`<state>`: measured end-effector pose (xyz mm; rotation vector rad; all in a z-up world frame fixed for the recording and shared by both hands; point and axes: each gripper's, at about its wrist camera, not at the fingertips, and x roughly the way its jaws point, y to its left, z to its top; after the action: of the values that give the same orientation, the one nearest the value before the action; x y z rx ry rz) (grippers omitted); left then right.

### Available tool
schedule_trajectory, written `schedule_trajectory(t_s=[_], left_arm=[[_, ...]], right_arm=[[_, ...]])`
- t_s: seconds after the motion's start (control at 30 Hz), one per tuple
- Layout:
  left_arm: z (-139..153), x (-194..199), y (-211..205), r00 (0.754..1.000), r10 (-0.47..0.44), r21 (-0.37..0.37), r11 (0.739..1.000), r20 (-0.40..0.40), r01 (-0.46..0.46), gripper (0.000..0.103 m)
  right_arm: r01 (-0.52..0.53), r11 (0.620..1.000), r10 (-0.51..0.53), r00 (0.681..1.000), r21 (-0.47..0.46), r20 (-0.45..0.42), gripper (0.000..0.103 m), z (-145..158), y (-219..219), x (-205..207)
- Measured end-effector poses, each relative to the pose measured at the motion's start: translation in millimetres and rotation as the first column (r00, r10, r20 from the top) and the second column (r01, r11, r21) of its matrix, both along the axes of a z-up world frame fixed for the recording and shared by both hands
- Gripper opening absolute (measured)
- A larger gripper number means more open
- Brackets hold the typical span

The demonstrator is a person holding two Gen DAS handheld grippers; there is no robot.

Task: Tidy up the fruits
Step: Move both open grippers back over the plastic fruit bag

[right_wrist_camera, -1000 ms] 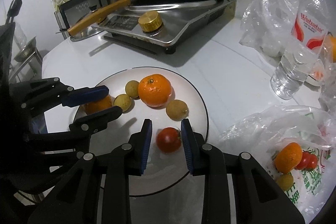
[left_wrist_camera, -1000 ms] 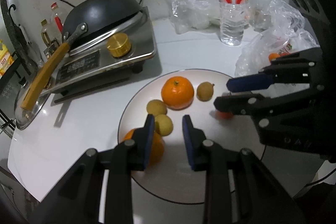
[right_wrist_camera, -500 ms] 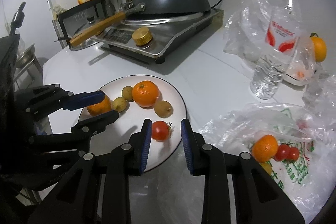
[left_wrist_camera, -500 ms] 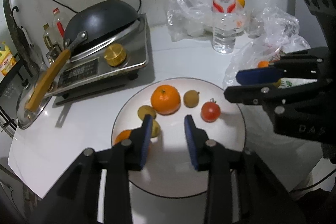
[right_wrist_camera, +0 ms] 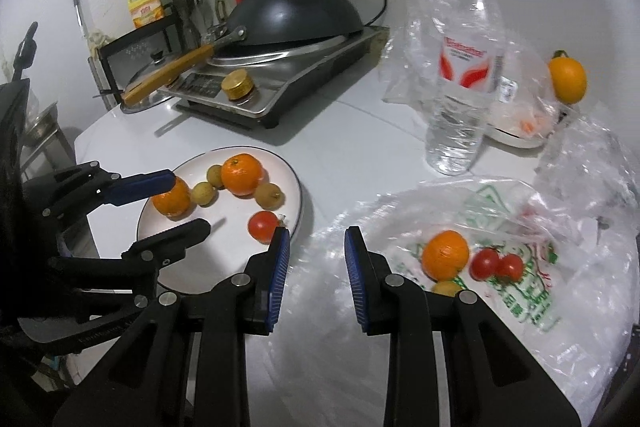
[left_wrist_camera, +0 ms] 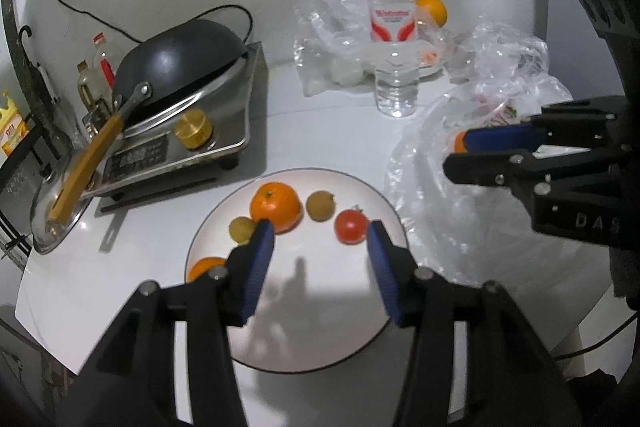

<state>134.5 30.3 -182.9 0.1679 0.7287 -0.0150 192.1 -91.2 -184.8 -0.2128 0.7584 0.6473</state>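
Note:
A white plate [left_wrist_camera: 320,339] [right_wrist_camera: 298,187] holds a large orange [left_wrist_camera: 275,207] [right_wrist_camera: 241,174], a second orange [left_wrist_camera: 206,266] [right_wrist_camera: 173,201], brownish small fruits [left_wrist_camera: 320,205] [right_wrist_camera: 269,195] and a tomato [left_wrist_camera: 351,225] [right_wrist_camera: 263,225]. My left gripper [left_wrist_camera: 320,259] is open and empty above the plate's near half. My right gripper [right_wrist_camera: 313,267] is open and empty above the table, between the plate and a clear plastic bag [right_wrist_camera: 500,307]. The bag holds an orange [right_wrist_camera: 445,254], two tomatoes [right_wrist_camera: 496,265] and a yellowish fruit [right_wrist_camera: 447,287].
An induction cooker [left_wrist_camera: 180,147] with a black wok [left_wrist_camera: 180,63] stands at the back left. A water bottle [left_wrist_camera: 394,39] [right_wrist_camera: 464,79], more crumpled bags [left_wrist_camera: 332,39] and a lone orange [right_wrist_camera: 566,77] stand at the back right.
Both grippers have opened wider and pulled back from the plate. The tomato now lies on the plate by itself. My right gripper has swung right toward the fruit bag.

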Motion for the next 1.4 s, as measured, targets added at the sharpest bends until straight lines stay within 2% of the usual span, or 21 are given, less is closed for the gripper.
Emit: schedule_trajectory(t_s=[0.8,1.4], left_arm=[[8,9,-76,0.996,-0.084,0.018,0.996,-0.007,0.084,0.05],[-3,34,-127,0.989,-0.141,0.027,0.989,-0.05,0.142,0.05]], right_arm=[[0.113,0.993,-0.114,0.993,0.041,0.009,0.03,1,-94,0],[0.163,0.985,-0.163,0.987,0.053,-0.017,0.03,-11,-144,20]])
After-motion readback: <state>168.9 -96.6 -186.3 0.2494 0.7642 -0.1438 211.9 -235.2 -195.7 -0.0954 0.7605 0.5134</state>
